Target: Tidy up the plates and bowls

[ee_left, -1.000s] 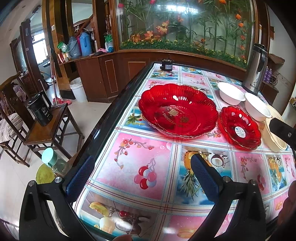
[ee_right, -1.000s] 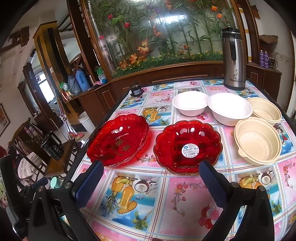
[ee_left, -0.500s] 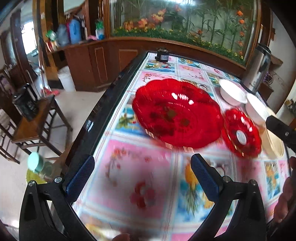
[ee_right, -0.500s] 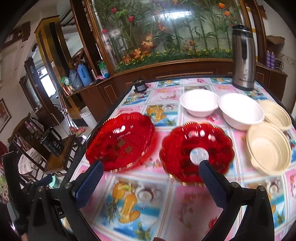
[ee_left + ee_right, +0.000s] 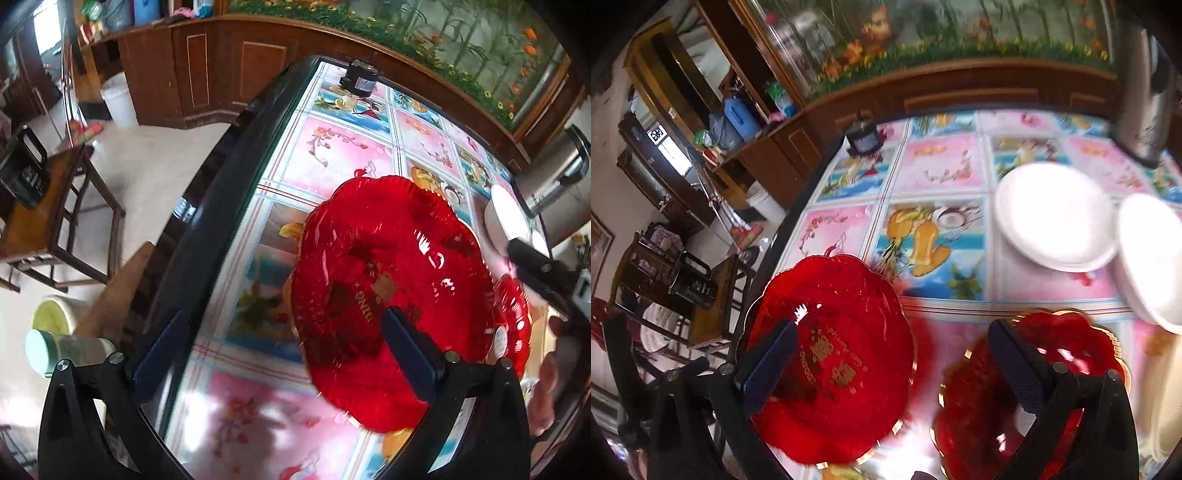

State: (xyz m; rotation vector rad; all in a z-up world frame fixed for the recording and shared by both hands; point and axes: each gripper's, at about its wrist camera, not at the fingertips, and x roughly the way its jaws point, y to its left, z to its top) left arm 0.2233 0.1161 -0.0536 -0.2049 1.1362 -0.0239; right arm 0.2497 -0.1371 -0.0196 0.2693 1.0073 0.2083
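Table (image 5: 332,155), patterned cloth, dark edge. Big red plate (image 5: 391,280) near left edge of table. Small red plate (image 5: 1067,354) just right of it, rims close; contact unclear. Two white bowls (image 5: 1052,218) behind, side by side. Steel flask (image 5: 1145,92) at far right. Left gripper (image 5: 284,354) spread wide, empty, above big plate's near-left rim. Right gripper (image 5: 894,365) spread wide, empty, over both red plates.

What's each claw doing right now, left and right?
Left claw: open, empty, above the large red scalloped plastic plate.
Right claw: open, empty, between that plate and the smaller red scalloped plate.
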